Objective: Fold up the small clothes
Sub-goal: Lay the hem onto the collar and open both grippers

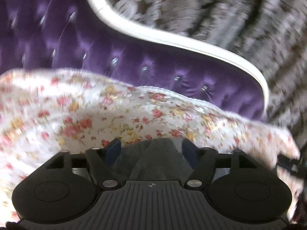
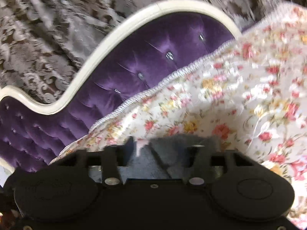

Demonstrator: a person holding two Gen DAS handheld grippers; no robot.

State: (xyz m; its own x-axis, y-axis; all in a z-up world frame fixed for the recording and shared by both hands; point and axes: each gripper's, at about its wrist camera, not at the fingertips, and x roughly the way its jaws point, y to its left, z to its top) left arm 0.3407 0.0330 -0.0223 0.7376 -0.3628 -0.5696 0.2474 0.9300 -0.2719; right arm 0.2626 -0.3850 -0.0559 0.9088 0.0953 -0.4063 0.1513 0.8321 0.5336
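A grey garment [image 1: 153,163] lies on the floral bedspread [image 1: 115,118], right in front of my left gripper [image 1: 152,146]. Its blue-padded fingers [image 1: 115,149] stand well apart, the grey cloth lies loose between them, and the pads do not press on it. In the right wrist view the same grey garment [image 2: 168,153], fuzzy along its far edge, lies between the spread fingers of my right gripper [image 2: 165,143]. That gripper is open too and grips nothing. Both views are blurred.
The floral bedspread [image 2: 239,95] has a corded edge and bunches up beyond the garment. Behind it rises a purple tufted headboard [image 1: 134,57] in a curved cream frame [image 2: 107,51], with patterned brown and grey curtains [image 1: 230,9] beyond. A dark object [image 1: 287,164] pokes in at the right.
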